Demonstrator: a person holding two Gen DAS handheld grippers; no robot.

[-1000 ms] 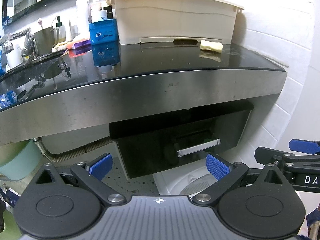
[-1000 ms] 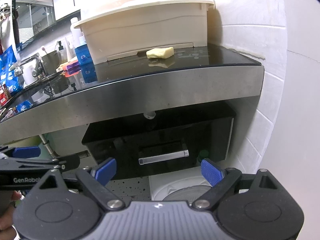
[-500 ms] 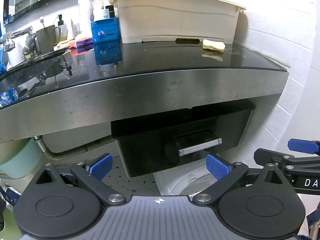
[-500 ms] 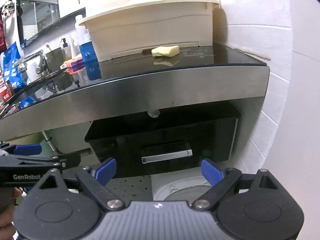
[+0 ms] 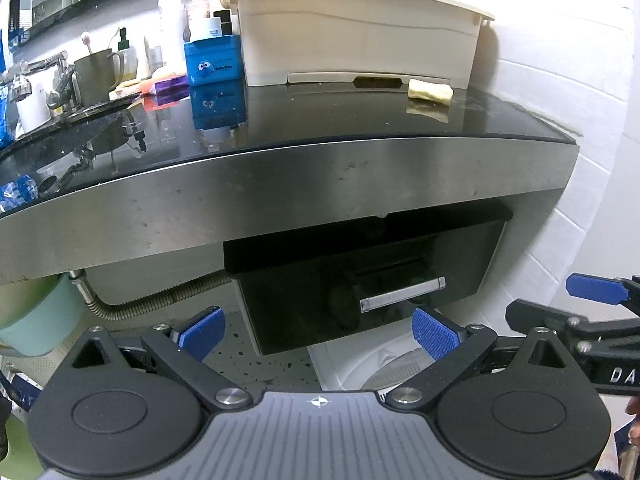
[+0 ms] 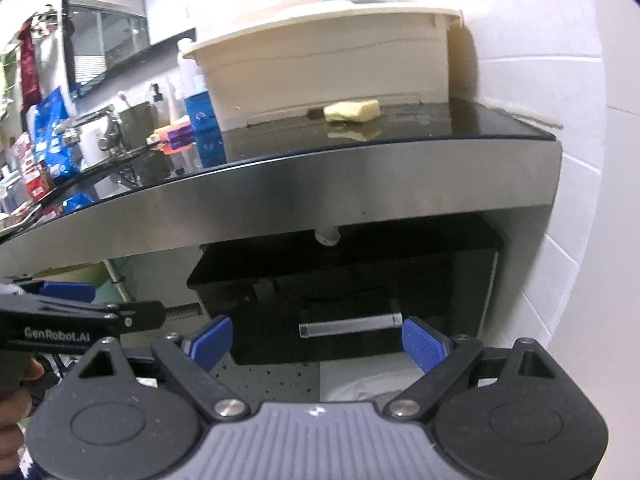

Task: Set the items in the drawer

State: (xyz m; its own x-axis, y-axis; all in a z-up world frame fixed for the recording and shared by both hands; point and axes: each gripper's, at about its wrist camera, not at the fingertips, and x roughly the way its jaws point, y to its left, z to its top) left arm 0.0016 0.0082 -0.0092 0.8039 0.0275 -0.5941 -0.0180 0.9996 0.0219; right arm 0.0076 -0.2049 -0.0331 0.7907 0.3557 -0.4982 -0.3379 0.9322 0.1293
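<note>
A black drawer (image 5: 360,280) hangs shut under the steel-edged counter, with a silver bar handle (image 5: 402,295); it also shows in the right wrist view (image 6: 344,280), handle (image 6: 350,325). A yellow soap bar (image 5: 430,90) (image 6: 352,111) lies on the black countertop by a cream tub (image 5: 360,32). A blue box (image 5: 214,62) stands left of the tub. My left gripper (image 5: 318,330) is open and empty, below and in front of the drawer. My right gripper (image 6: 318,342) is open and empty, close before the handle.
Bottles, a metal mug (image 5: 96,76), a faucet (image 5: 48,76) and purple and orange items (image 5: 168,84) crowd the counter's left. A flexible hose (image 5: 152,300) runs under the counter. A white appliance (image 5: 380,360) sits below the drawer. A tiled wall (image 5: 580,200) bounds the right.
Both grippers have moved a little closer to the drawer; the right one has come nearer its handle. Both stay open.
</note>
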